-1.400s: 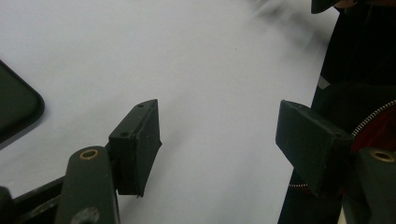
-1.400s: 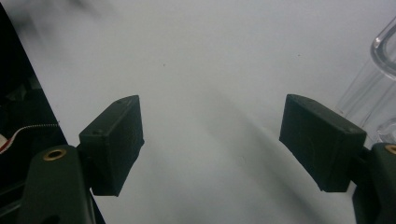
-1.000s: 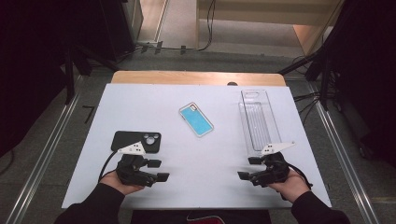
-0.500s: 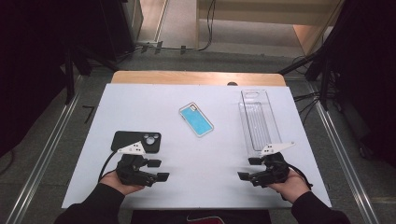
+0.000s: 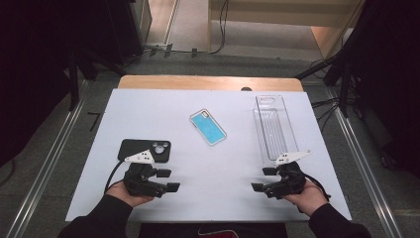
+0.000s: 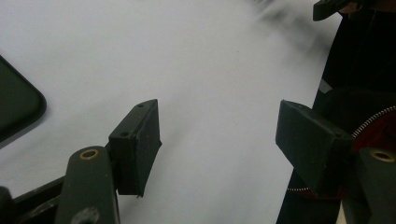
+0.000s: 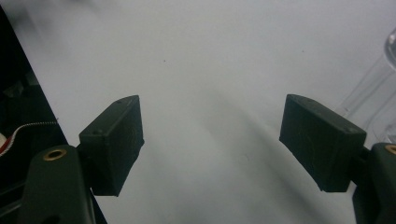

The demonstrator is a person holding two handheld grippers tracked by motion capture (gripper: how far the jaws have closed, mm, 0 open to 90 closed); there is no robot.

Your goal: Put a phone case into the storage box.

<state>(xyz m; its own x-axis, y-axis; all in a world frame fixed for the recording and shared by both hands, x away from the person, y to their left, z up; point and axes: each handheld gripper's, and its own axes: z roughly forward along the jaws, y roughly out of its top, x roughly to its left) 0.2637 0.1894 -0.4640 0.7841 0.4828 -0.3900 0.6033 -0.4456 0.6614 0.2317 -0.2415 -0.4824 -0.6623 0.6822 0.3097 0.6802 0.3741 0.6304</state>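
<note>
On the white table (image 5: 148, 109) a black phone case (image 5: 146, 149) lies at the near left, with its rounded corner (image 6: 16, 109) also in the left gripper view. A blue phone case (image 5: 208, 127) lies flat in the middle. A clear plastic box (image 5: 274, 129) stands at the right, its edge (image 7: 378, 93) beside the right jaws. My left gripper (image 5: 168, 180) rests just in front of the black case, pointing right, open with only bare table between its jaws (image 6: 219, 135). My right gripper (image 5: 262, 179) rests below the clear box, pointing left, open and holding nothing (image 7: 212, 130).
A wooden strip (image 5: 208, 83) runs along the table's far edge. Metal rails (image 5: 44, 168) flank the table on both sides. Cables and dark equipment stand on the floor beyond. The person's dark sleeves enter over the near edge.
</note>
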